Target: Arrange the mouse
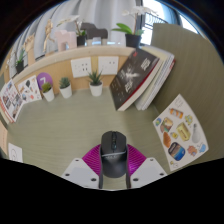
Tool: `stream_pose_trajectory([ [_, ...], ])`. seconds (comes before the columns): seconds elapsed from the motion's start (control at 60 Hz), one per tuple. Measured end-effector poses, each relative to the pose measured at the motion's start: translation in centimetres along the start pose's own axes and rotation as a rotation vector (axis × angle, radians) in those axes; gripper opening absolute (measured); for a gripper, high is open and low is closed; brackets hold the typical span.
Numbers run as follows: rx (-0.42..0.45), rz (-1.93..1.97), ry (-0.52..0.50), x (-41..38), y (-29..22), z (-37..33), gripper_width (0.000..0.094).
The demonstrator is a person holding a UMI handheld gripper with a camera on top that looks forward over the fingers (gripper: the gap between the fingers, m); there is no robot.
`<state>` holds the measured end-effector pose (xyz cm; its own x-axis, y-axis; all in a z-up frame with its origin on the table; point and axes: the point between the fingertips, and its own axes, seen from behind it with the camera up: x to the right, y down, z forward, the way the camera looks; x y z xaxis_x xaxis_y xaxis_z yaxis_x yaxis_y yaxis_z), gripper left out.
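The mouse (113,152) sits directly between the two fingers of the gripper (113,172), and this is the relation on which the next move depends. Its long axis runs straight forward, along the fingers, so the narrow front end points away from the gripper and the back end is nearest to it.

Going from left to right: the left finger (82,171) stands at the left flank of the mouse, with its magenta pad (93,160) showing just beside the body. Then comes the mouse itself, a dark, rounded shape with a small scroll wheel near the front and a smooth matte shell. Then the right pad and the right finger (147,170) at the other flank. The pads seem to touch both sides, but I cannot tell if they press on it or only stand around it, and I also cannot tell if the mouse rests on the counter (70,125) or is lifted a little.

My judgement: the mouse is well centred, so it should not twist much when it is moved. Its curved, smooth sides may slip if the grip is weak.

Beyond the fingers, three small potted plants (66,86) stand in a row, and an open book (135,78) leans to the right of them.
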<state>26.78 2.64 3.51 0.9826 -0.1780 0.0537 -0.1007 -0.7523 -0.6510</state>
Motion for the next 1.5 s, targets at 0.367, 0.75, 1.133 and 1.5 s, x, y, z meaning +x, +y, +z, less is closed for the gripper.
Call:
stream_pose_trajectory([
  [0.367,0.441,0.038,-0.033,-17.1,-16.8,-24.8,0.0306],
  [0.75,0.226,-0.123,-0.232,-44.7,-2.2,-19.2,0.0304],
  [1.133,-0.042,-0.172,-0.205,-49.6,14.8,-9.9,0.0360],
  [1.5,-0.046,-0.147,-0.168,-48.1,13.4,-13.0,0.0867],
])
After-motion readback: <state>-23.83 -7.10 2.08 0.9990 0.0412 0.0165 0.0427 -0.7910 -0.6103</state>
